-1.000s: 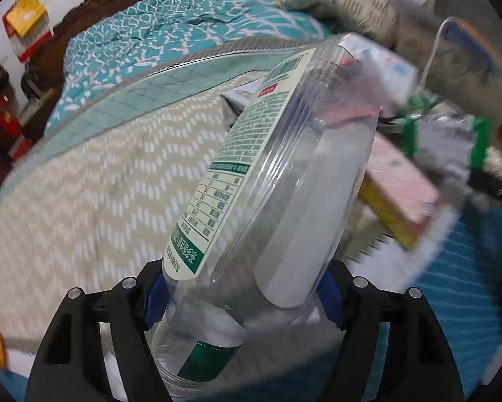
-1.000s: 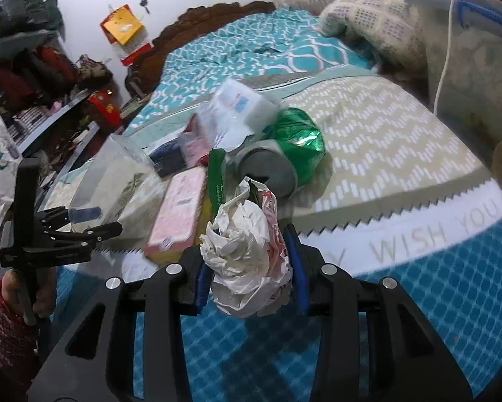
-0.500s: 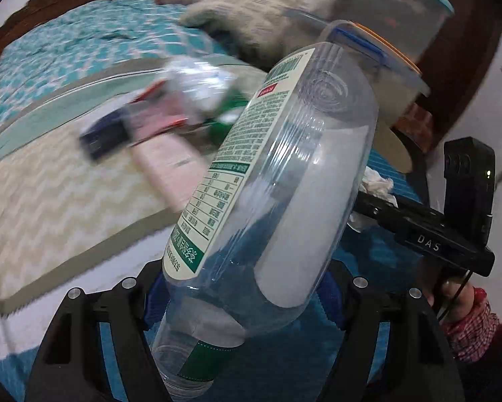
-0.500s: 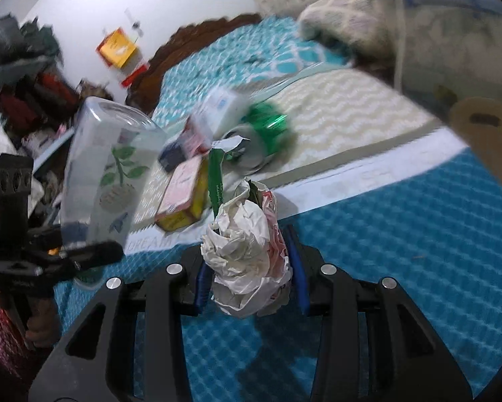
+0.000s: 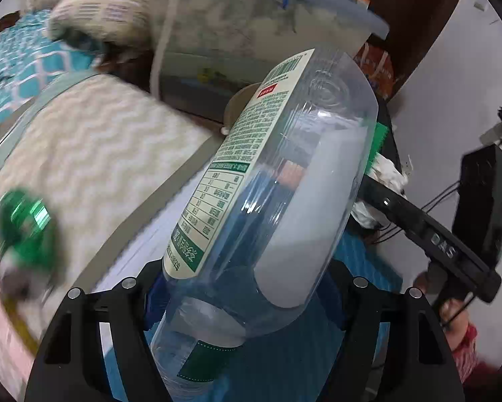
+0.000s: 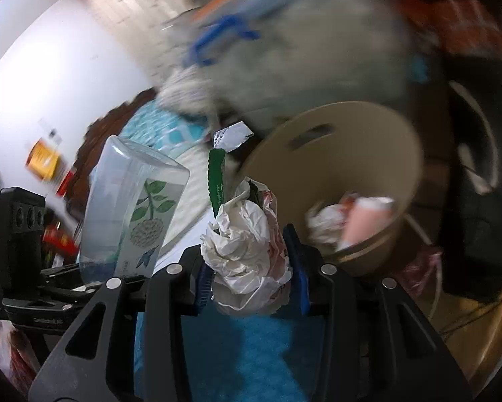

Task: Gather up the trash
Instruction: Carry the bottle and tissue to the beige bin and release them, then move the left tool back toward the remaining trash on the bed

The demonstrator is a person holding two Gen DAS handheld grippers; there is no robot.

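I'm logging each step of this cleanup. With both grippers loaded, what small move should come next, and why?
Probably carry the right gripper a little further forward, over the tan bin, then open. It is clamped on the crumpled wrapper wad, which sits short of the bin's rim, and trash already lies inside. The left gripper holding the clear bottle can follow.

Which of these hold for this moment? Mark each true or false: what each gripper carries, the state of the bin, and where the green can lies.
1. The left gripper clamps a clear plastic bottle. True.
2. The right gripper is empty. False: it grips a crumpled white paper wad.
3. The round beige bin already holds trash. True.
4. The green can sits in the bin. False: it lies on the bed.
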